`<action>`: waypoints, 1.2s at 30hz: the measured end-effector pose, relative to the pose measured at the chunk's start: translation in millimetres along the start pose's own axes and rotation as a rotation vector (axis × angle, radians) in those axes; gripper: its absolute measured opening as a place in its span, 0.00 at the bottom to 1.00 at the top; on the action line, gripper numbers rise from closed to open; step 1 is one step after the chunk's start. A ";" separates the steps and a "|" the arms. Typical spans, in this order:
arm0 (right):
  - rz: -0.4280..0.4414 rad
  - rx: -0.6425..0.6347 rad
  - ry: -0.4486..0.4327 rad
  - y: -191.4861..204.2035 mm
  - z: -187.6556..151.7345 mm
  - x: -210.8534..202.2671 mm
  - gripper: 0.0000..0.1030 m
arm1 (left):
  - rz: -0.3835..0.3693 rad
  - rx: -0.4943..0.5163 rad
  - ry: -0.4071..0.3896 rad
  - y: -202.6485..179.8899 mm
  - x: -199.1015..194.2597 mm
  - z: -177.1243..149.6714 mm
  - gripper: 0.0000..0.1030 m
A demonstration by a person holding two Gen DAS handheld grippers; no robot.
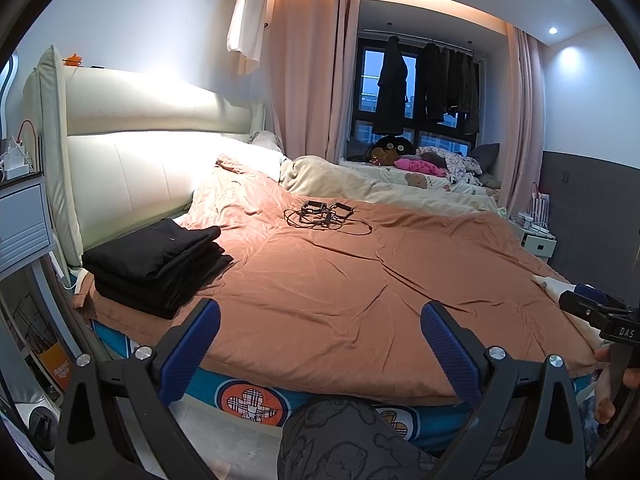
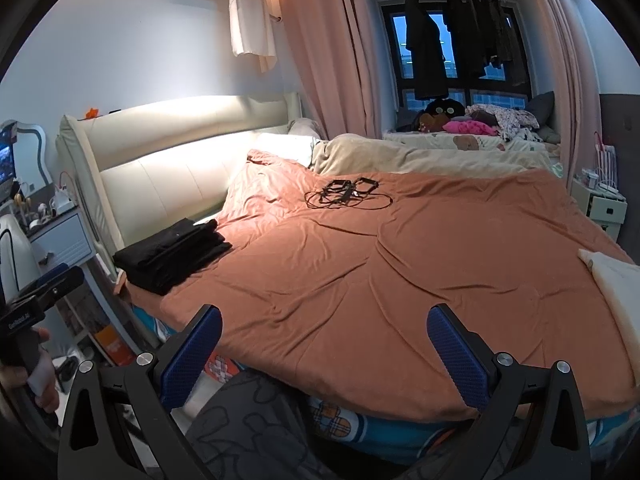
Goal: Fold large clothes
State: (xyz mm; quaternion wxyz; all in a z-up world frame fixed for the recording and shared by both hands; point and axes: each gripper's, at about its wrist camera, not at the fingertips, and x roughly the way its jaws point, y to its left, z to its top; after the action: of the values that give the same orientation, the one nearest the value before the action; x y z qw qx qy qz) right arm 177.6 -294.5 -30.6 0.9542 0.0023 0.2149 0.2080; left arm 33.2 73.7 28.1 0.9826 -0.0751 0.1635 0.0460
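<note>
Done: black folded clothes (image 1: 156, 264) sit stacked at the bed's (image 1: 340, 280) left edge.
Left: you've a pale garment (image 2: 616, 280) lying unfolded at right.
Fingers: your left gripper (image 1: 320, 344) and right gripper (image 2: 324, 344) both spread, empty.

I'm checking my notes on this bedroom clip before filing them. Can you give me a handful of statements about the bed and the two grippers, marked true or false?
1. Both grippers are open and hold nothing. True: the left gripper and the right gripper have their jaws spread apart over the orange duvet.
2. A stack of folded black clothes lies near the headboard. True.
3. The tangle of black cables sits on top of the folded stack. False: it lies apart, further up the duvet.
4. A dark garment is spread out flat mid-bed, ready for folding. False: the middle of the duvet is bare.
5. Dark clothes hang at the window. True.
</note>
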 end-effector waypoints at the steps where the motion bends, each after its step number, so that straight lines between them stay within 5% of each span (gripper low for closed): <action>1: 0.000 0.001 0.000 -1.4 0.4 -0.2 1.00 | 0.001 0.001 0.000 0.0 -0.1 0.1 0.99; 36: -0.032 0.006 -0.024 -4.2 7.7 -19.8 1.00 | 0.043 -0.004 -0.034 -4.5 -25.3 19.6 0.99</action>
State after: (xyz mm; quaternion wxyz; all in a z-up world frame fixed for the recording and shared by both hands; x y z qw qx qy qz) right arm 166.2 -305.6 -15.9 0.9599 0.0042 0.2042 0.1921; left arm 16.1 70.8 55.4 0.9839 -0.0726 0.1484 0.0686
